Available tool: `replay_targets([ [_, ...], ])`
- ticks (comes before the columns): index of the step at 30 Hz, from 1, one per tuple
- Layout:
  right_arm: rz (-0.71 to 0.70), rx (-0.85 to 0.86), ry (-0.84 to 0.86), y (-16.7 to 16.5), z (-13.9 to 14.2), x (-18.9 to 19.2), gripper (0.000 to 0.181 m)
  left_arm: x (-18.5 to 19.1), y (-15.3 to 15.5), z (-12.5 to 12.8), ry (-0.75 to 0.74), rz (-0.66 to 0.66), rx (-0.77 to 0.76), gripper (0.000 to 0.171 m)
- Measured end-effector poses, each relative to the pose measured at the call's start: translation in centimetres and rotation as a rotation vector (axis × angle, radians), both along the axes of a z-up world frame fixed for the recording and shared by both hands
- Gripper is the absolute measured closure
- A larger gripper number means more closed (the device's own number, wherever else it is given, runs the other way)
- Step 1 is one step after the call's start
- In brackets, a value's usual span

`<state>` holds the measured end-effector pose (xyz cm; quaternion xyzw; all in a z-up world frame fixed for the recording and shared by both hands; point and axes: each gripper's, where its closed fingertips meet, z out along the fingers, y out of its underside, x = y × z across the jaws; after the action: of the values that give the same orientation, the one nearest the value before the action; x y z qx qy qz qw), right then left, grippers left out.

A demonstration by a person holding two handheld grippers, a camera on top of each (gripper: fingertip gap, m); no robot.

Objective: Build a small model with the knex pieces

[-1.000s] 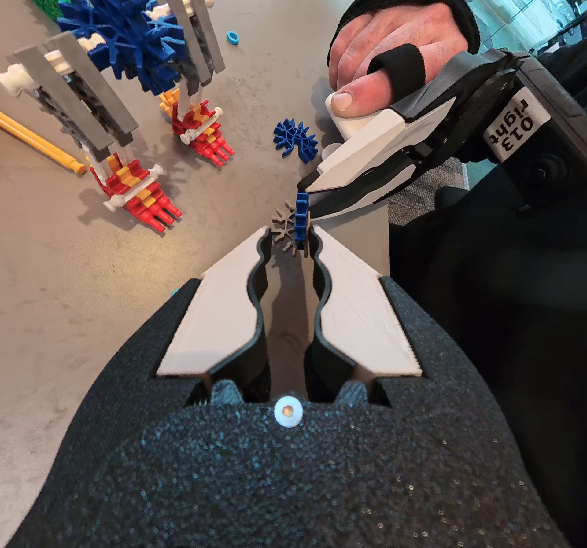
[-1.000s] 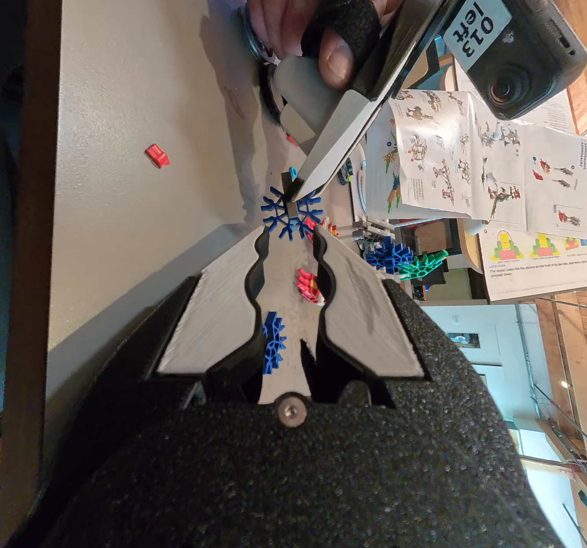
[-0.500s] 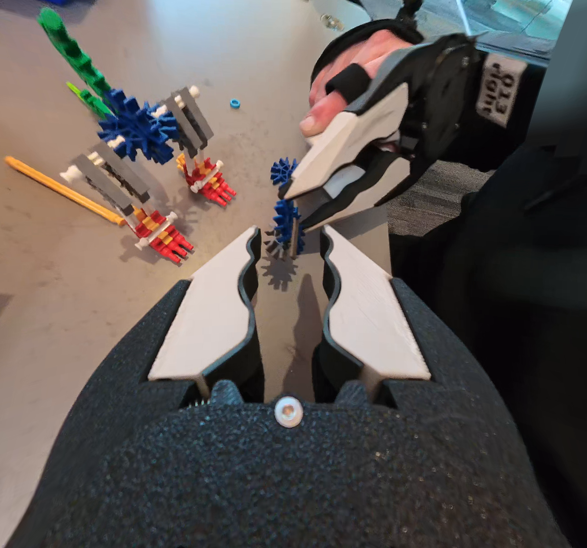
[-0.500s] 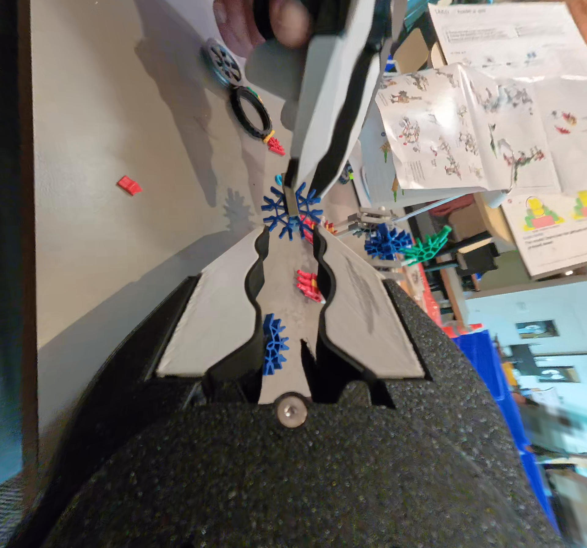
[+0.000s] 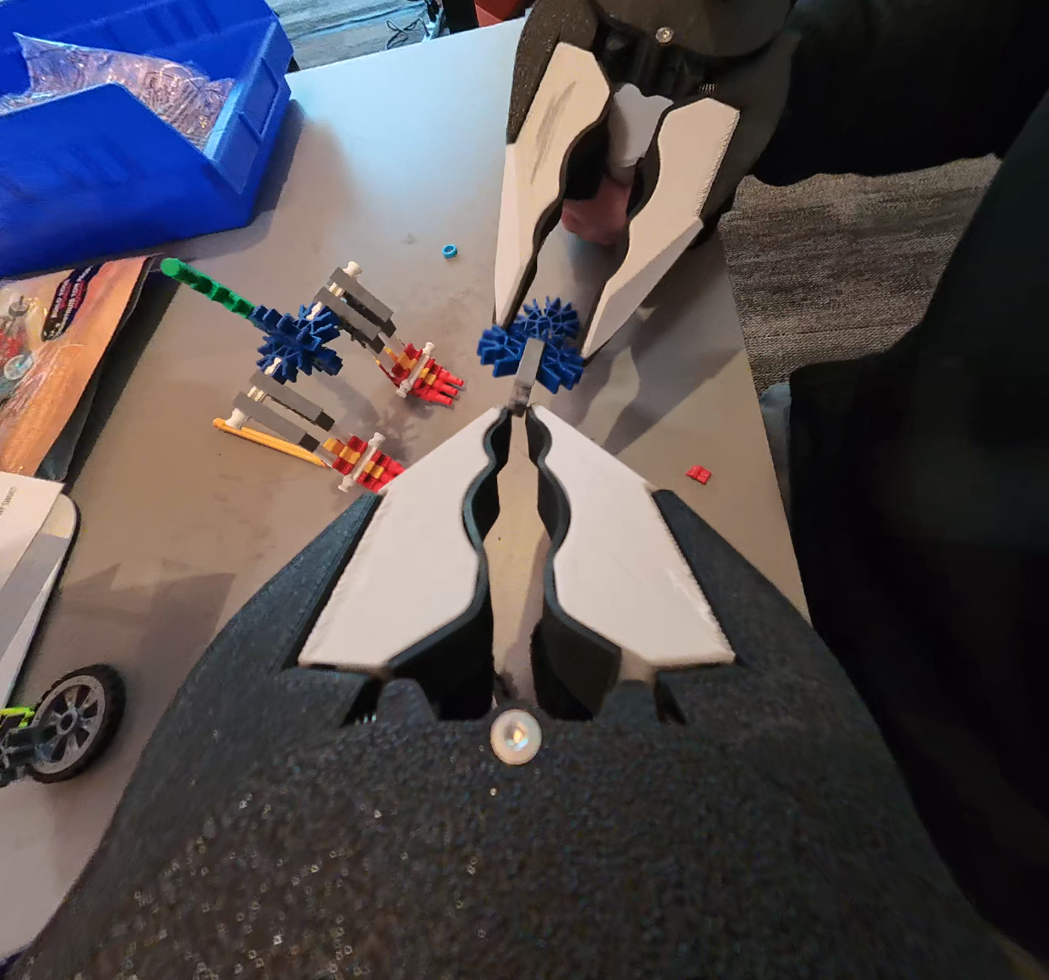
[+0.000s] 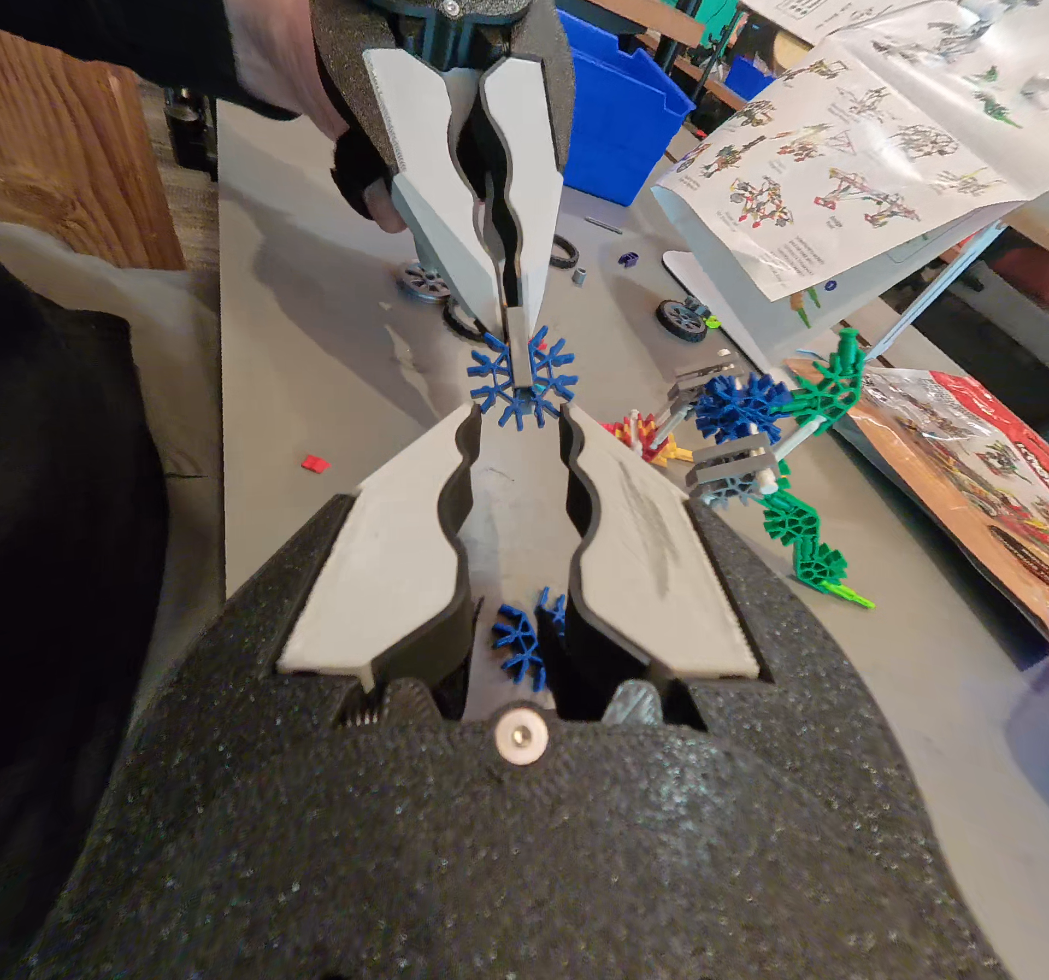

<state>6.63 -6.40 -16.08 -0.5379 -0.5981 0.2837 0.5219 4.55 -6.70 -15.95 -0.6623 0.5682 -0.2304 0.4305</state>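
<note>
Just beside the half-built blue, grey and red plastic model (image 5: 318, 362) on the grey counter (image 5: 170, 527), the left gripper (image 5: 515, 410) pinches a grey rod (image 5: 527, 370) plugged into a blue snowflake connector (image 5: 531, 351) — the right gripper (image 5: 542, 339) spread around it, a loose connector (image 6: 519, 640) nearby.

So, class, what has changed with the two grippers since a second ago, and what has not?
The right gripper swung round from the side to face the left gripper head-on, open fingers flanking the blue snowflake-shaped plastic connector. Unchanged: left gripper shut on the short grey plastic rod in that connector.
</note>
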Motion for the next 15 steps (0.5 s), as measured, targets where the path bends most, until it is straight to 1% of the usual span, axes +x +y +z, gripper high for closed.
replay_targets([
  [4,0.014,-0.009,-0.006,-0.3,-0.1,0.0,0.154,0.0,-0.2,-0.7,0.023,0.000,0.017,0.167],
  [9,0.006,0.065,-0.096,-0.4,-1.4,0.0,0.154,0.0,-0.4,-1.7,0.075,0.007,0.076,0.168],
  [15,0.028,0.102,-0.192,-1.0,-2.8,0.0,0.155,-0.1,-0.7,-4.2,0.199,0.020,0.111,0.168],
])
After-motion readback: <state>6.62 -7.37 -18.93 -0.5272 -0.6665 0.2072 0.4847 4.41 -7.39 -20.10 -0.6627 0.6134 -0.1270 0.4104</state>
